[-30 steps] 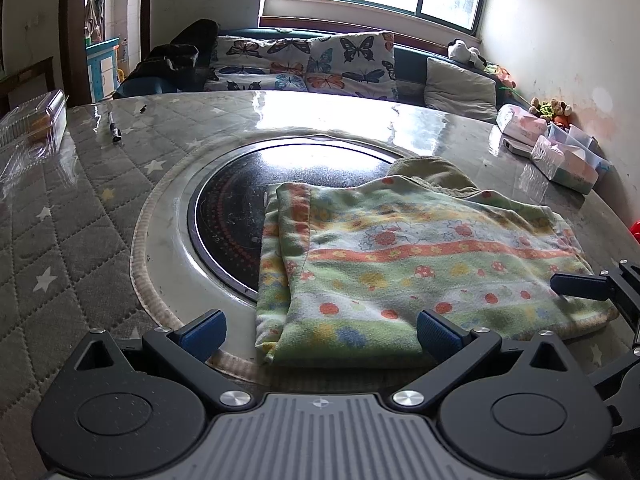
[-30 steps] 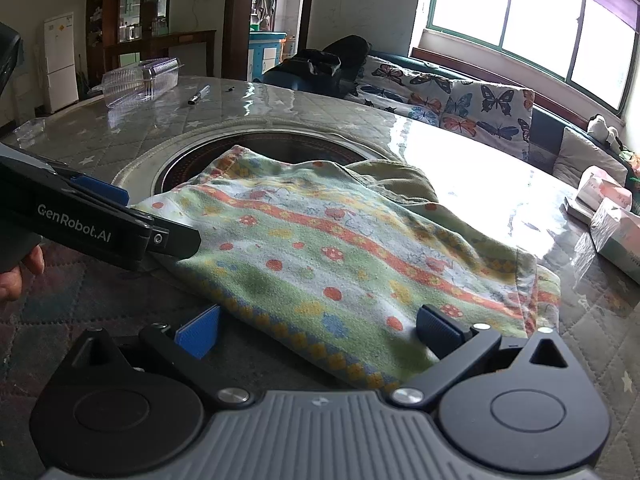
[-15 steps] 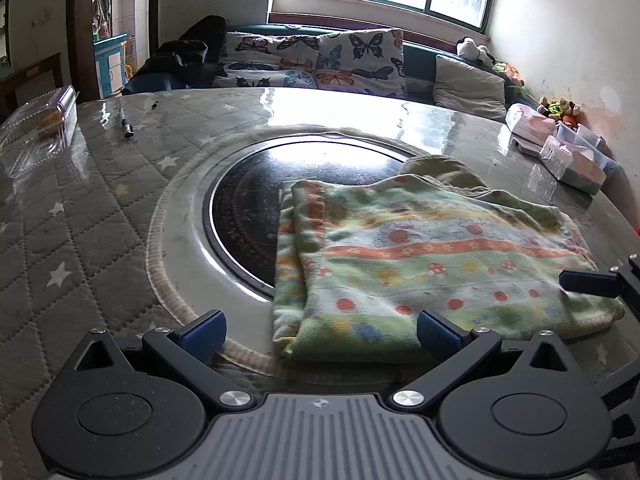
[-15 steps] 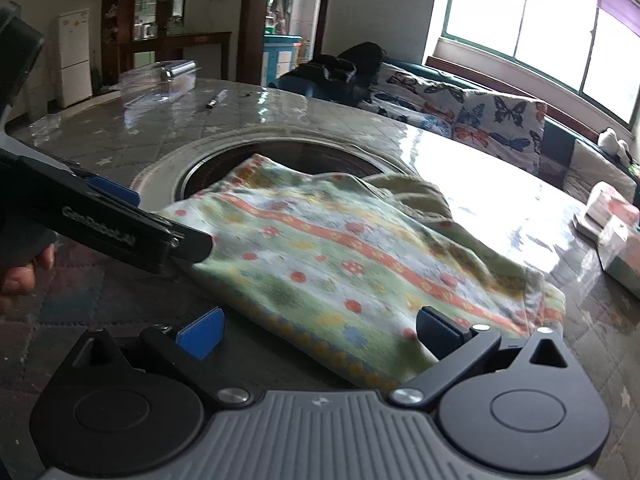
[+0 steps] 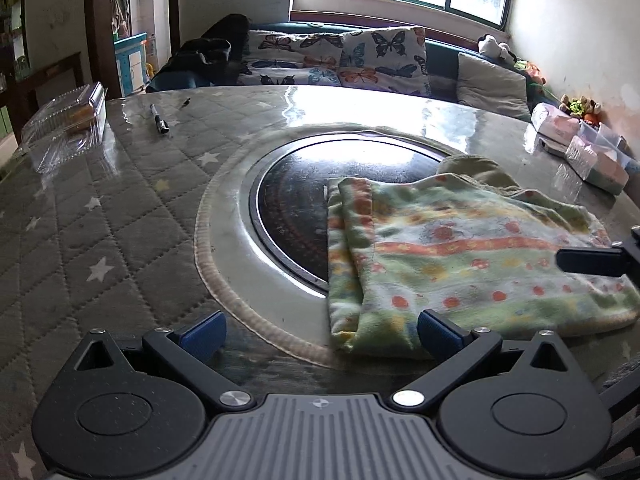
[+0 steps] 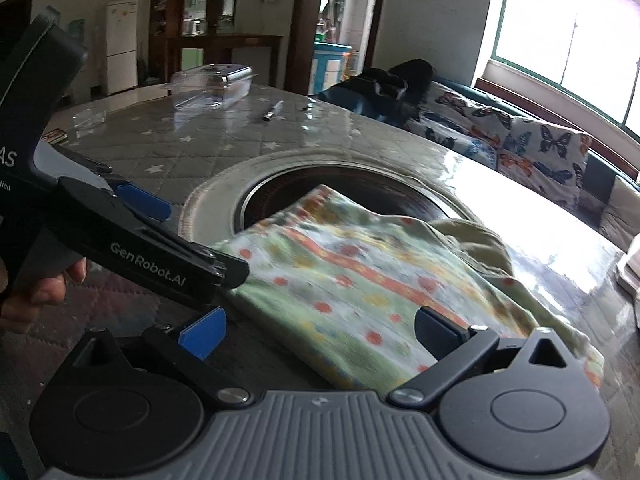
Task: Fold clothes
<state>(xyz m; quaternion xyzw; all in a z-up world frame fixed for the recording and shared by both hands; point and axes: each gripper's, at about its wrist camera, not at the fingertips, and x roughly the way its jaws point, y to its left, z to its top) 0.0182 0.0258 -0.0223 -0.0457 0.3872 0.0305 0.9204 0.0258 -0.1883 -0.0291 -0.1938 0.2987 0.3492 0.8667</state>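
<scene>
On the quilted table (image 5: 100,216) the folded garment (image 5: 460,256) lies near its front edge — both the left gripper (image 5: 319,332) and the right gripper (image 6: 320,330) gape wide, empty — best pinch matching corners squarely.

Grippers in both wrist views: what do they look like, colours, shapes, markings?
Both match: the left gripper and right gripper have black angled fingers with blue pads, silver pivot screws, two round black discs and a ribbed grey centre plate. Seen side-on from the right wrist, the left one reads "GenRobot.AI" in white. No cables or sleeves show.
</scene>
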